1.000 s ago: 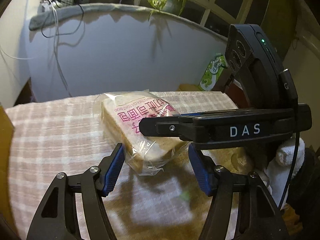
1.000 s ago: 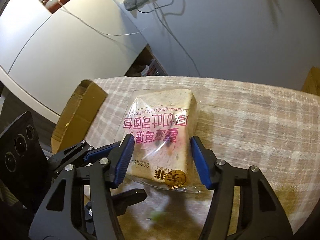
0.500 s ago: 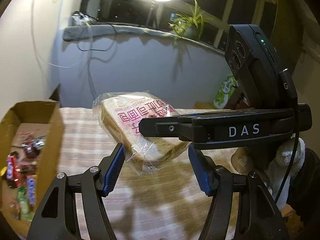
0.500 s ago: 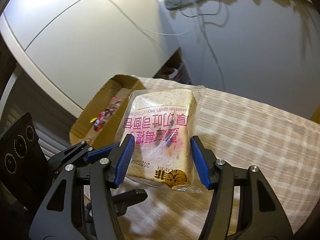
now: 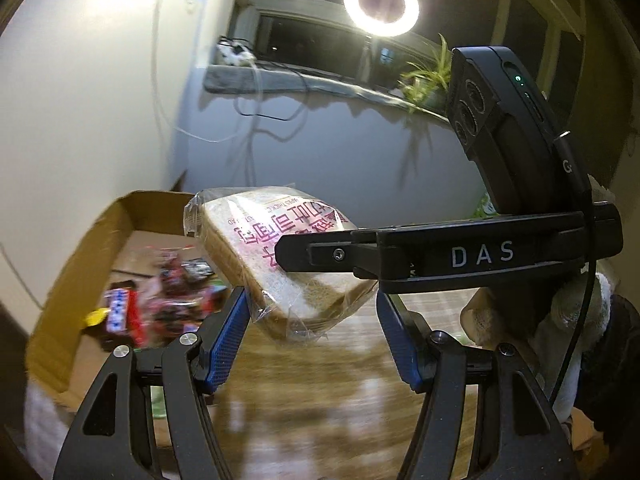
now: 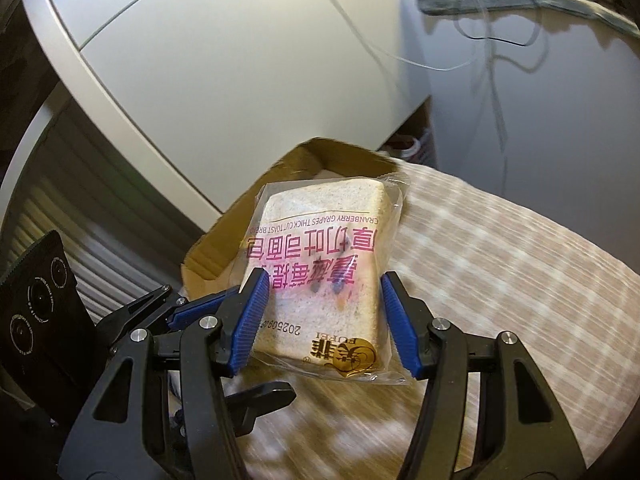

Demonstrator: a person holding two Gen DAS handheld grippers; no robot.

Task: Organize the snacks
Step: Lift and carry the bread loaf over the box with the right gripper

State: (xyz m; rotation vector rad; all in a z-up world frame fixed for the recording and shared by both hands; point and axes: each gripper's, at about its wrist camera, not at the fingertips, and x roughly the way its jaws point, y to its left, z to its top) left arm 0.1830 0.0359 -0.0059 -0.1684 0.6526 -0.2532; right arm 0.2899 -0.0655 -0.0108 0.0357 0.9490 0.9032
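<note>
Presently the right hand-held gripper clamps the bagged toast bread above the checked desk, beside the cardboard box of snacks, while the left hand-held gripper brackets it, contact uncertain.

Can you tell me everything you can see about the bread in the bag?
The bread bag is a clear, crinkly plastic wrapper around thick brownish toast slices with dark specks. Pink letters, upside down here, and the words CRANBERRY GRAPES THICK CUT TOAST BREAD run across it, with a gold logo near its lower end. It is lifted off the checked tablecloth, tilted, just before the open cardboard box. The right gripper grips its sides with blue pads; the left gripper closes on its end.
</note>
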